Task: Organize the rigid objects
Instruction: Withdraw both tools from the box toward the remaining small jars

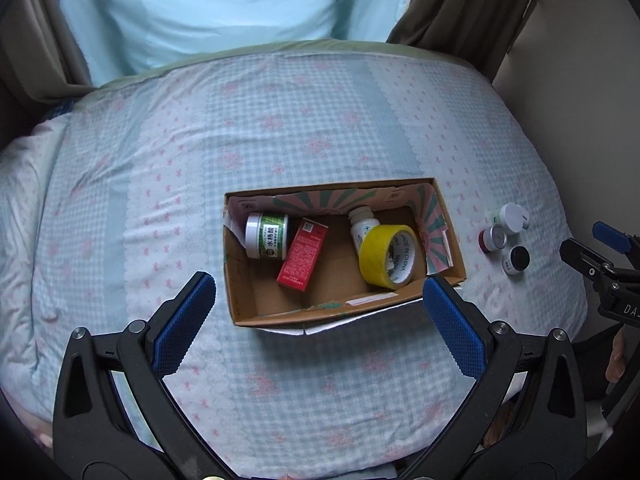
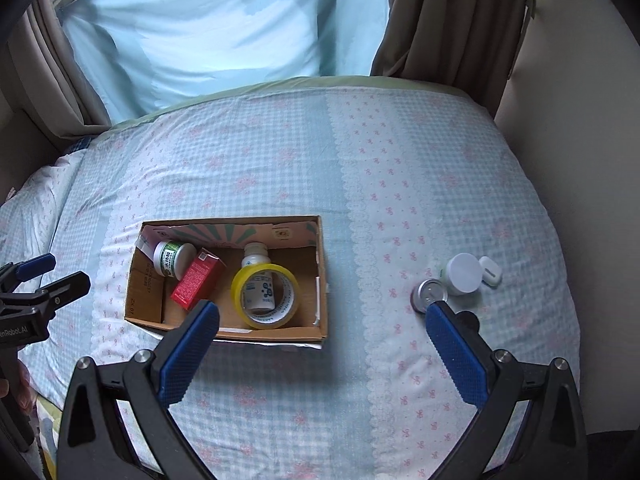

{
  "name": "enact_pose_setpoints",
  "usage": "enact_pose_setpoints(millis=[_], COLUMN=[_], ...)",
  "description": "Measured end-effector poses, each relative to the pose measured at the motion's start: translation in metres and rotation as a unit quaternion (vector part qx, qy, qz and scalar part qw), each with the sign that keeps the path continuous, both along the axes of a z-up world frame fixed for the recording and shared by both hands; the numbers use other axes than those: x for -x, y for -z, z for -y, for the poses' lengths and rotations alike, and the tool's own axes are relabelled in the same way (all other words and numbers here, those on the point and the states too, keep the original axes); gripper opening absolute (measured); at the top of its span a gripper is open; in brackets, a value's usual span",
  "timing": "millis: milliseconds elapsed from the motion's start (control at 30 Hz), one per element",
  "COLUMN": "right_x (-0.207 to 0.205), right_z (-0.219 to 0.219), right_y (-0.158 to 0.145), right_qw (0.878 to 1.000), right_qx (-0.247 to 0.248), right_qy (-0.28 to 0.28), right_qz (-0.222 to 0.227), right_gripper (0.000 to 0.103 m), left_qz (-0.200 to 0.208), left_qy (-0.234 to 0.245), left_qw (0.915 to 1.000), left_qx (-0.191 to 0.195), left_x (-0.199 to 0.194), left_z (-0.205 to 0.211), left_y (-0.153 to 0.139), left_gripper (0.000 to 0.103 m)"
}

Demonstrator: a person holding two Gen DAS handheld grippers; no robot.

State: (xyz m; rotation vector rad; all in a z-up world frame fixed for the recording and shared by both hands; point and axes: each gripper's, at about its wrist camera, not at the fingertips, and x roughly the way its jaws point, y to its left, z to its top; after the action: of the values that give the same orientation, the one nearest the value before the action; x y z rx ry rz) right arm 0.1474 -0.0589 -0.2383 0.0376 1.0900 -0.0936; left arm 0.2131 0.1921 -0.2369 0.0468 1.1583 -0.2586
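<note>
Box [image 1: 240, 300] is seen on the bed [image 1: 320, 128] just ahead of the left hand-held gripper [image 1: 318, 312], whose jaws are spread wide and hold nothing. Inside lie a green jar [image 1: 268, 236], red carton [image 1: 303, 254], white bottle [image 1: 362, 226] and yellow tape [image 1: 387, 256] marked "MADE IN CHINA". The right hand-held gripper [image 2: 322, 338], equally wide and empty, is placed with a silver tin [image 2: 428, 294] and white jar [image 2: 464, 274] just beyond its right finger [image 2: 456, 354].

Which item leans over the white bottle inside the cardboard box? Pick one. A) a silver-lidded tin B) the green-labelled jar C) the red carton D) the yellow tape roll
D: the yellow tape roll rests over the white bottle at the right end of the cardboard box, the bottle showing through its ring.
</note>
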Motion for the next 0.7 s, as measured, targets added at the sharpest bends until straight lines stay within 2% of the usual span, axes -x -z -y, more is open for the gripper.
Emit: enact_pose_setpoints(millis=[133, 267, 467, 700], right_x=[0.022, 0.04, 0.052, 0.035], right_z=[0.037, 0.081, 0.157, 0.232], right_y=[-0.016, -0.02, -0.005, 0.019], right_qw=[1.0, 0.999, 0.998, 0.996], right_qx=[0.006, 0.017, 0.027, 0.028], right_qy=[-0.007, -0.028, -0.053, -0.083], right_qz=[0.018, 0.024, 0.016, 0.01], right_gripper=[0.103, 0.103, 0.103, 0.103], left_qz=[0.003, 0.002, -0.004, -0.012], left_qy=[-0.014, -0.027, -0.024, 0.001], left_qw=[0.9999, 0.9995, 0.9994, 0.9994], left_qx=[0.009, 0.016, 0.025, 0.033], left_x=[0.02, 0.039, 0.056, 0.056], left_z=[0.032, 0.072, 0.146, 0.239], left_y=[-0.011, -0.016, -0.005, 0.019], left_gripper=[0.103, 0.103, 0.103, 0.103])
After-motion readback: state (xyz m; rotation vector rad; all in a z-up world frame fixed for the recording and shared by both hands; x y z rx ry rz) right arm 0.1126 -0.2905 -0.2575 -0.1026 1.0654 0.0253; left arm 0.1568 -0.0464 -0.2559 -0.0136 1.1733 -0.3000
